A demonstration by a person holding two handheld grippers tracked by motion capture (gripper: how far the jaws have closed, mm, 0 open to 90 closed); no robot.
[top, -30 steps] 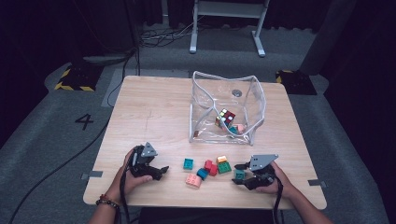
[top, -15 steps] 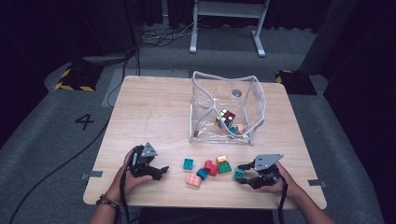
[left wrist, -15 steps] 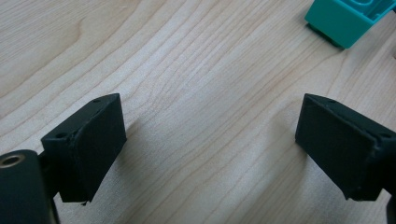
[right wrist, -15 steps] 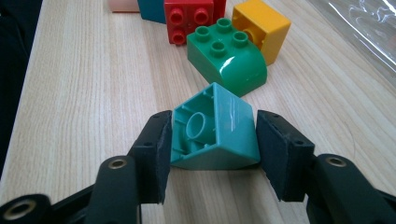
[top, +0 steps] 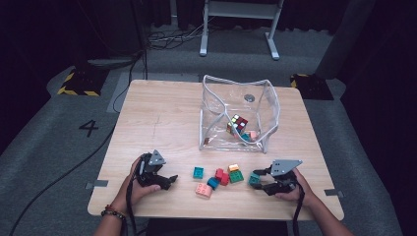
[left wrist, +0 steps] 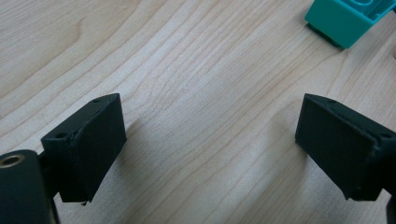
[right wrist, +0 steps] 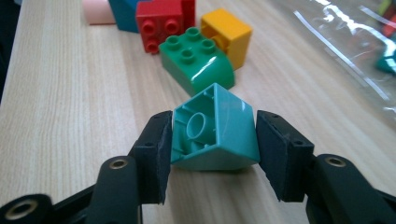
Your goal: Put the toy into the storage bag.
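My right gripper [top: 256,180] is at the table's front right, shut on a teal brick [top: 253,179]. In the right gripper view the teal brick [right wrist: 219,140] sits tilted between the pads [right wrist: 159,144] with its hollow underside facing the camera. The jaws have just been closing on it. My left gripper [top: 168,181] rests at the front left, open, with bare wood between its pads [left wrist: 88,140]. A second teal brick [left wrist: 345,18] lies ahead of it to the right.
Loose bricks lie between the grippers: teal [top: 198,172], pink [top: 203,190], blue [top: 213,183], red [top: 222,176], green [top: 236,176], yellow [top: 233,167]. A clear zip bag [top: 216,98] behind them holds a puzzle cube [top: 237,123] and a few bricks.
The right gripper's jaws have closed onto the teal brick, with the hand shifting slightly. The left gripper and the other bricks have stayed put.
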